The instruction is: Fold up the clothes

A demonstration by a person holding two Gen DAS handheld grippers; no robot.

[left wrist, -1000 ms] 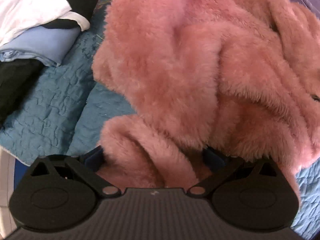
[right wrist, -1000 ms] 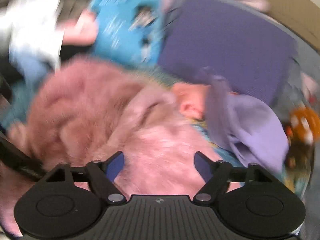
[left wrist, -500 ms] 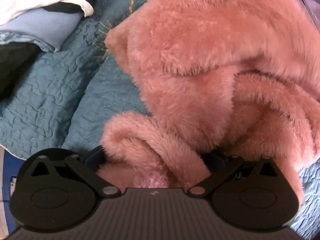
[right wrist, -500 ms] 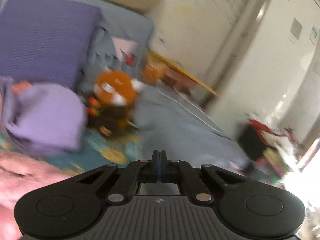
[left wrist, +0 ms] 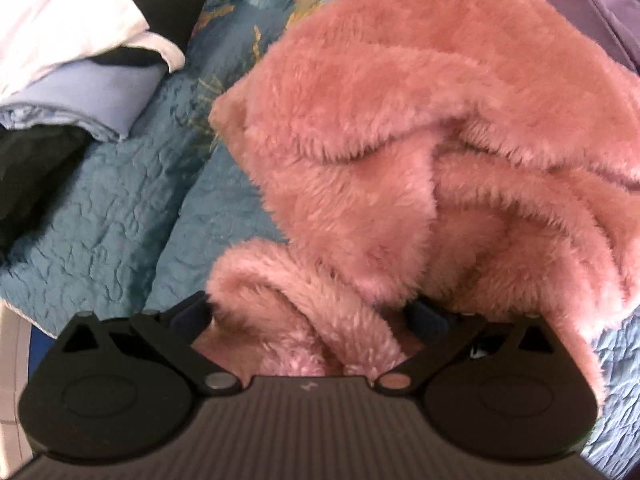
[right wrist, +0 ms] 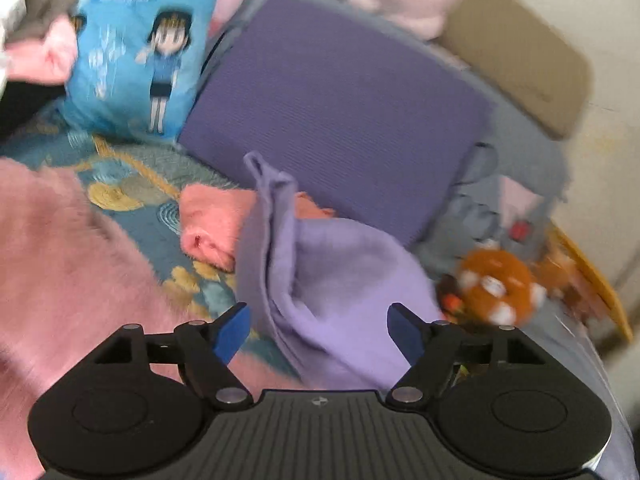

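Clothes, item one: pink fleece garment [left wrist: 400, 152], heaped on the blue quilted bedspread [left wrist: 100, 220].

Left wrist view. A thick fold of the fleece is seen lodged between the spread fingers of the left gripper [left wrist: 316, 316], as it was half a second and a full second ago; whether the fingers press it firmly cannot be told, the pile hiding the pads. The heap has been drawn up and turned slightly over the last second. A stack of folded clothes [left wrist: 80, 72], white, black and pale blue, is recorded well apart at upper left.

Right wrist view, blurred. The right gripper [right wrist: 320, 334] is shown with fingers apart and nothing between them; half a second ago they were together and aimed at the room's far side. A lilac garment [right wrist: 332, 280] lies just ahead, the fleece [right wrist: 60, 260] to the left, a cartoon-print cushion [right wrist: 140, 52] and an orange plush toy [right wrist: 496, 284] beyond.

Judgement: the right gripper has been brought back for a second hold; the fold is not yet made.
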